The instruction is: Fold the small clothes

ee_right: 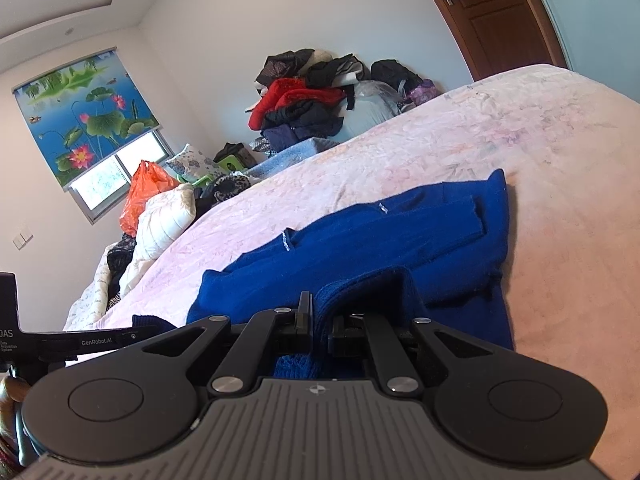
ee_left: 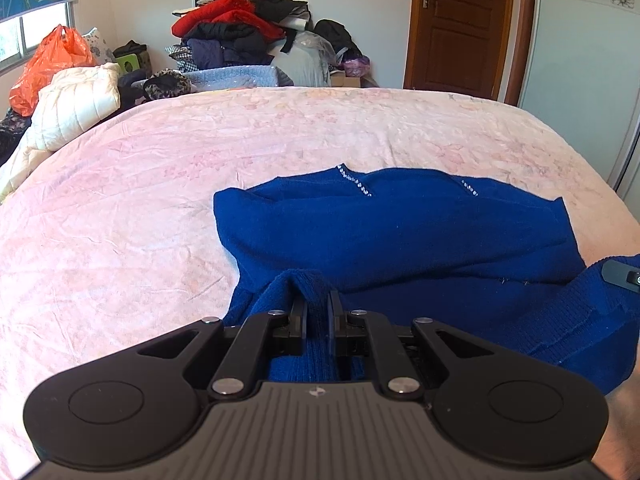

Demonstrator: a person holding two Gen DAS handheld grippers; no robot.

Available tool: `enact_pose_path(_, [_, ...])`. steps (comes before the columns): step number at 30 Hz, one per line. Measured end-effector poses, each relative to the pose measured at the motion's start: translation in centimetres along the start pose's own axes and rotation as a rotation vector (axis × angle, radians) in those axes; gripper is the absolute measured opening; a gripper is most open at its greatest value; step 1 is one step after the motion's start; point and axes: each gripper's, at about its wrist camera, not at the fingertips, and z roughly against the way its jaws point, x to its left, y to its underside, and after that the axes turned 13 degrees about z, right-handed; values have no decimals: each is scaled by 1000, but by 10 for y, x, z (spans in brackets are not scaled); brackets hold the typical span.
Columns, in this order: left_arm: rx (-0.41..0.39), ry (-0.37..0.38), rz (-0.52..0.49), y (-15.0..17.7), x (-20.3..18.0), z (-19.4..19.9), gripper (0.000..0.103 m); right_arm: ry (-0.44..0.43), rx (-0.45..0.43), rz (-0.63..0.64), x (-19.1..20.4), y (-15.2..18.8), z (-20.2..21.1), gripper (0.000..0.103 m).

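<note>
We see the blue sweater [ee_left: 400, 232] lying on the pink bed [ee_left: 120, 220] (near edge lifted); the left tool [ee_left: 318, 304] and right tool [ee_right: 320, 312] each clench its hem.

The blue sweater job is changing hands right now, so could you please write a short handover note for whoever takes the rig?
Left gripper: shut on the blue sweater, pinching a fold of its near ribbed edge.
Right gripper: shut on the same sweater, further along that edge.
Sweater: lies on the pink bedspread, sleeves apparently already folded in over the body.
Done: sleeves in, near edge gripped by both.
Left: probably carry the edge over to the far side, release, flatten.
</note>
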Motion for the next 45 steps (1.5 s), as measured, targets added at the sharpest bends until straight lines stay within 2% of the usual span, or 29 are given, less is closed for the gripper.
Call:
enact_pose_path(6, [-35,4,19,-21,-1,0,9,0,-43,11,-3,-18,-6,11])
enact_pose_path(16, [-38,2,24,-43,-9,-19,9,16,-58,-12,-18,-31,-26,11])
enact_pose_path(28, [-86,-82,-22,-62,-30,-47,9,16,-55,-31,-35,-41,-53,11])
enact_pose_path(45, [-75,-98,19,-91,-28,-83,9,14,-79,-112,-62,-54,-88,11])
